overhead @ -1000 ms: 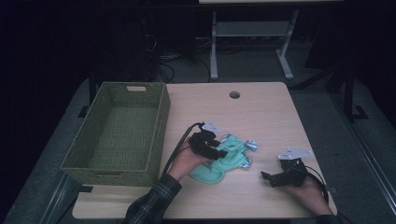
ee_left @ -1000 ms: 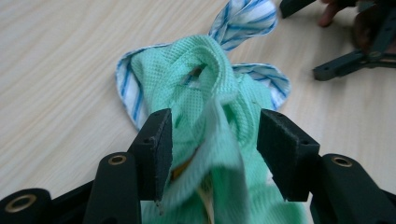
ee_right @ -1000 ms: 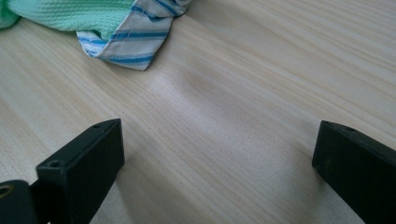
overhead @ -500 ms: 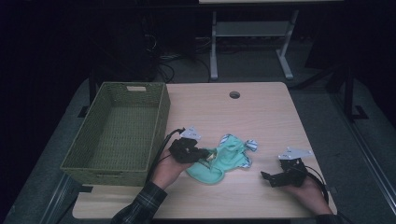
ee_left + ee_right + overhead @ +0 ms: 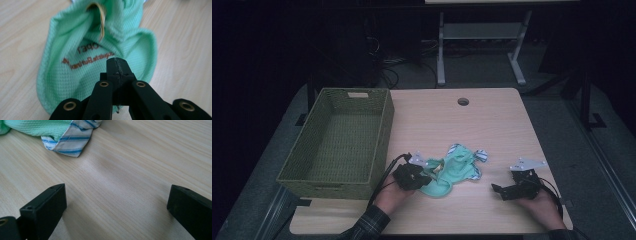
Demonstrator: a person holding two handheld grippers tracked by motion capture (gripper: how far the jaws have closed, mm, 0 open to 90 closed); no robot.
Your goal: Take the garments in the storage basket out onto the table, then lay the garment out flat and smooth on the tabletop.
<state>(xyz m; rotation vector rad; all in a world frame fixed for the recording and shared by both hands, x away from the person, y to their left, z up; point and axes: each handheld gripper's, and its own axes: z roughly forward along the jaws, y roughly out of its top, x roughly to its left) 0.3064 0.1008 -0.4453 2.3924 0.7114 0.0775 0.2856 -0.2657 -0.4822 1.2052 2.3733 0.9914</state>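
Left gripper (image 5: 424, 181) sits low and left of centre in the high view, jaws pressed together on the near edge of the mint-green garment (image 5: 453, 171), having just been closing. In the left gripper view that green mesh (image 5: 100, 50) bunches up right behind the joined tips. The garment lies crumpled on the wooden table (image 5: 492, 125), just right of the wicker basket (image 5: 339, 145). Right gripper (image 5: 502, 191), lower right, rests with jaws wide apart over bare wood, its striped hem (image 5: 71, 141) at upper left of its own view

Black tool (image 5: 117, 67), brass rivets; seemingly plaid sleeve (image 5: 369, 225).
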